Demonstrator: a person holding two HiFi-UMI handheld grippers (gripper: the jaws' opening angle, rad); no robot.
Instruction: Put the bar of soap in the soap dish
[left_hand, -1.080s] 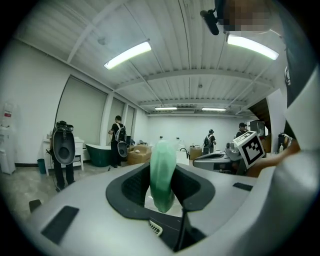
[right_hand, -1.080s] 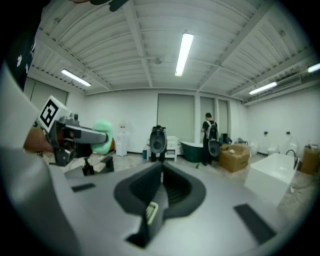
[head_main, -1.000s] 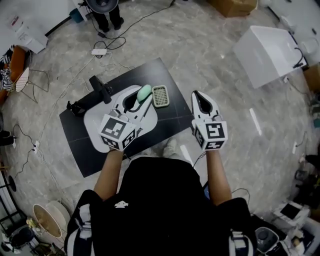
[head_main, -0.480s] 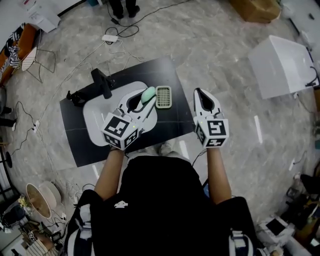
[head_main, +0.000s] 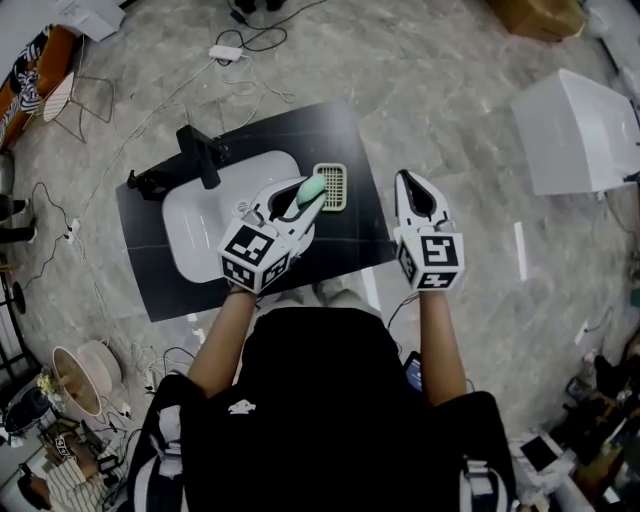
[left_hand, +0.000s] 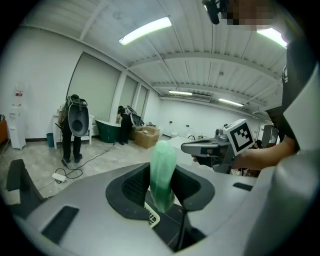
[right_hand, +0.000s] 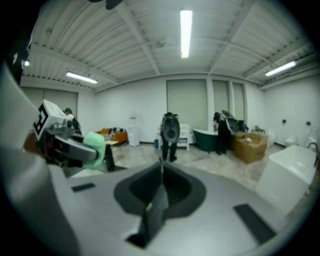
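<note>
Bar of soap (head_main: 313, 187), green, pinched in left claw (head_main: 306, 196), long axis toward 1 o'clock, hangs just at 9 o'clock of soap dish (head_main: 332, 187); right claw (head_main: 405, 181), pressed together and empty, lies farther off at the dish's 3 o'clock.

Lab hall; floor cables (head_main: 150, 112), bathtub (left_hand: 107, 129), cartons (right_hand: 250, 145)

bar of soap (head_main: 312, 188): smooth, waxy pale green, matt to my eye.
soap dish (head_main: 333, 190): ridged plastic, I think.
left gripper (head_main: 308, 200): matt grey plastic shell; black textured pads (left_hand: 134, 186).
basin (head_main: 200, 220): glossy white, ceramic as I read it.
countertop (head_main: 335, 130): matt black.
floor (head_main: 430, 80): polished, marbled stone.
</note>
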